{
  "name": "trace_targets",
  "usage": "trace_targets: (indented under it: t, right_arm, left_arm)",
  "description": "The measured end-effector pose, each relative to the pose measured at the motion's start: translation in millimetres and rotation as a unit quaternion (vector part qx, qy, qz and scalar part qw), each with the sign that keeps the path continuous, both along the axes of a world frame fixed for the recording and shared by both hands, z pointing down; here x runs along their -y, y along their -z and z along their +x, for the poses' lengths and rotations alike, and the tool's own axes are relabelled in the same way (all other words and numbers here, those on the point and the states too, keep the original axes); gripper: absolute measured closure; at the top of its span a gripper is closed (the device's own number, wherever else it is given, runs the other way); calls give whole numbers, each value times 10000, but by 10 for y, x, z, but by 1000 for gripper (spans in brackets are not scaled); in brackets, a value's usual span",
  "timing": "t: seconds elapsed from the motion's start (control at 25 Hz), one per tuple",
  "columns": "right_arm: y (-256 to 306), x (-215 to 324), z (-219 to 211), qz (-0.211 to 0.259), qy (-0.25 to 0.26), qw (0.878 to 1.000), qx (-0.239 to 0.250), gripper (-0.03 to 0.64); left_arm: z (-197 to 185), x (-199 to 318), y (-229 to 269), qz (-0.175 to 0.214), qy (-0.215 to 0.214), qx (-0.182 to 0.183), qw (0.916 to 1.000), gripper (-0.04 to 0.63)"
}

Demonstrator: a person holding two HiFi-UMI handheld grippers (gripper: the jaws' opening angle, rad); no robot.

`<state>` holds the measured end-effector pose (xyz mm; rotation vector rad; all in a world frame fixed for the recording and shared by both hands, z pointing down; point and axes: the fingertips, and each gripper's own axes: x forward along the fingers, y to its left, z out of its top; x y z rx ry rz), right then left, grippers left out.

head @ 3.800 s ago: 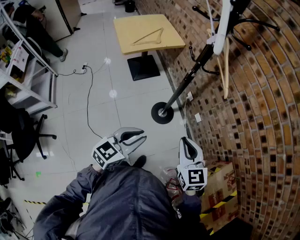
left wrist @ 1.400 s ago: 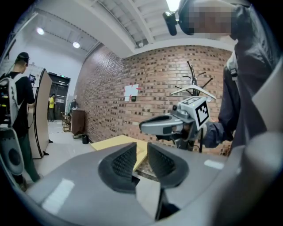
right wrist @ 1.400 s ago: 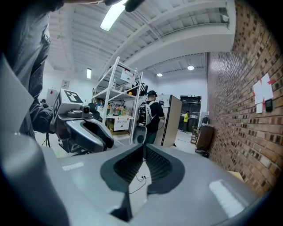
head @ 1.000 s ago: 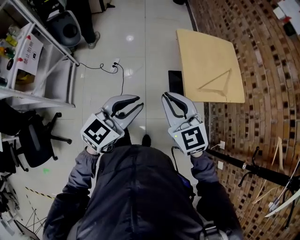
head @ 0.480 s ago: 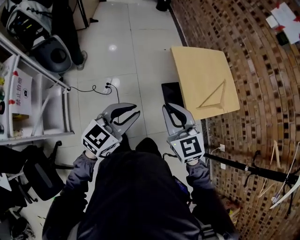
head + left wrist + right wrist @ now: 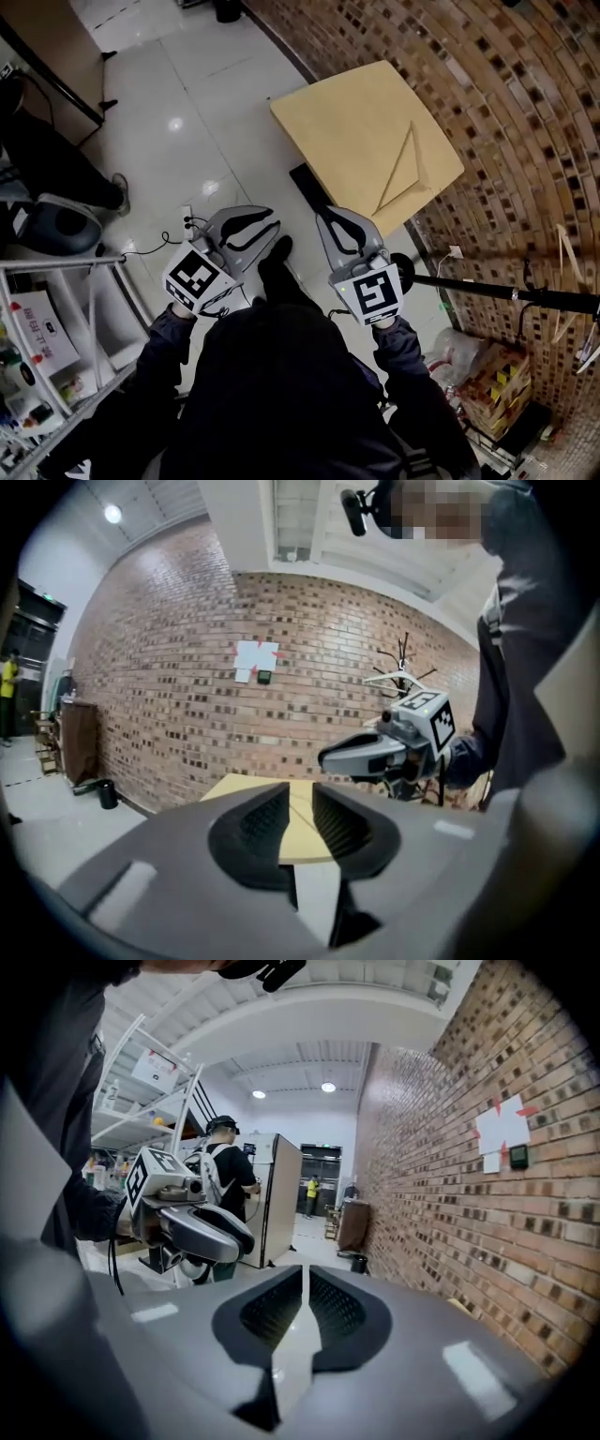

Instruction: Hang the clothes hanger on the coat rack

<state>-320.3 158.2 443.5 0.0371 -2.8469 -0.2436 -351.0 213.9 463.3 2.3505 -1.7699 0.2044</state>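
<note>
- The clothes hanger (image 6: 394,169) is seen lying flat on the table (image 6: 337,112), at about 1 o'clock from both grippers in the head view, and it has not yet been touched.
- Because the hanger lies flat against the table top, it could be pushed along the table instead of lifted, or the table could be scraped, if the jaws are brought down too steeply.
- A grasp on one thin arm of the hanger is judged likely to let it swing or twist once it is raised.
- The coat rack (image 6: 506,289) is at 3 o'clock and already carries pale hangers (image 6: 562,267). These could be knocked, or the hook missed, if the hanger is carried in tilted.
- The left gripper (image 6: 300,794) is held with its jaws a narrow way apart. Nothing is between them, and only the table is seen through the gap.
- The right gripper (image 6: 302,1274) is held with its jaws drawn together to a thin slit and is empty. It would have to be opened before any grasp.
</note>
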Motion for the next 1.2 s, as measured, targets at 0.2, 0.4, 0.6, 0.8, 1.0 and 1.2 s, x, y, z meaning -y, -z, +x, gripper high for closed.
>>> trace_targets:
  t: [0.2, 0.4, 0.6, 0.8, 1.0, 1.2]
  right_arm:
    - [-50, 809, -248, -123, -738, 9972, 39, 601]
    - [-36, 1433, -315, -297, -1398, 9897, 69, 601]
    - [-21, 1855, -288, -184, -2107, 9774, 5, 601]
    - [-158, 2333, -241, -335, -2899, 9564, -118, 601]
    - [-330, 2865, -147, -601, -4058, 9116, -270, 597]
    - [-483, 3197, -121, -875, -4944, 8638, -424, 577]
  left_arm:
    - [-313, 882, 44, -82, -760, 15, 9971, 541]
    - [-454, 1603, 128, -81, -1341, -49, 9909, 541]
    - [-442, 2167, 86, -111, -2310, 149, 9728, 540]
    - [-481, 2825, -52, -222, -3031, 231, 9524, 517]
    - [-490, 3474, -148, -284, -4055, 366, 9129, 493]
    - [-553, 3978, -235, -356, -4928, 523, 8679, 488]
